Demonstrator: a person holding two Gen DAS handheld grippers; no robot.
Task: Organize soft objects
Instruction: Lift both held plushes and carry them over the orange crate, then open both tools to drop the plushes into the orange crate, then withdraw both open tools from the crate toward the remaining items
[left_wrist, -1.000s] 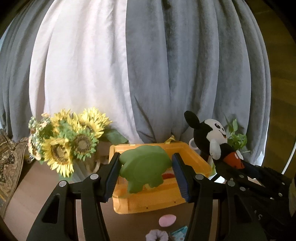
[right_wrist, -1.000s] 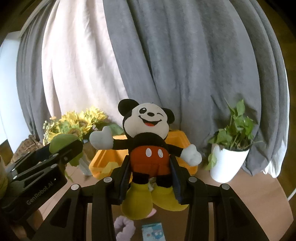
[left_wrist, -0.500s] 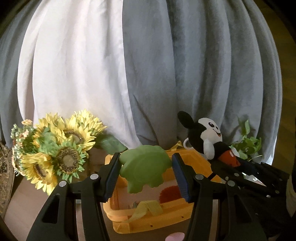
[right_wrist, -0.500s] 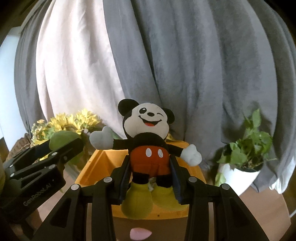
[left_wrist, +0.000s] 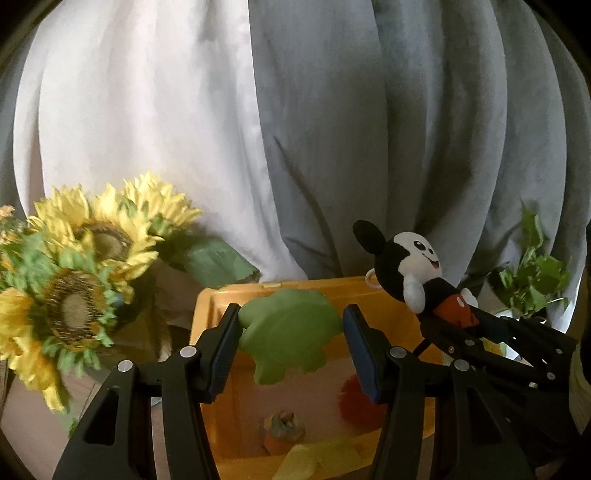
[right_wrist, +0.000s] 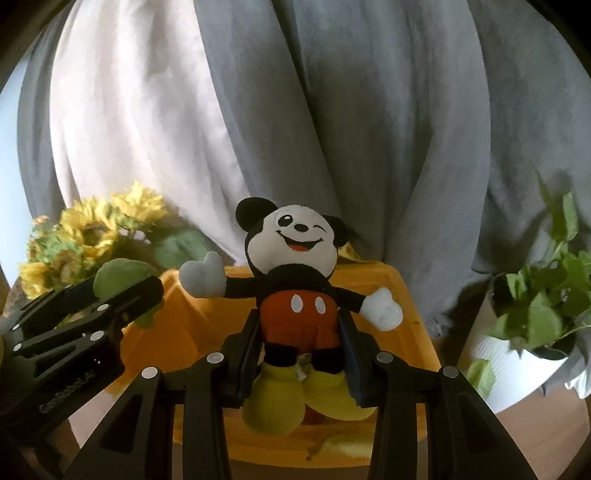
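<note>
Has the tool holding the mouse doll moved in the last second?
Yes. The right tool has moved toward and over the orange bin, which looms larger beneath the doll.

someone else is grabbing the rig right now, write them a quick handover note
Left claw: shut on the green soft toy, held over the orange bin.
Right claw: shut on the mouse plush, also above the bin.
Done: a red fuzzy item and some yellow pieces already lie inside.
Left: release both toys into the bin.
</note>
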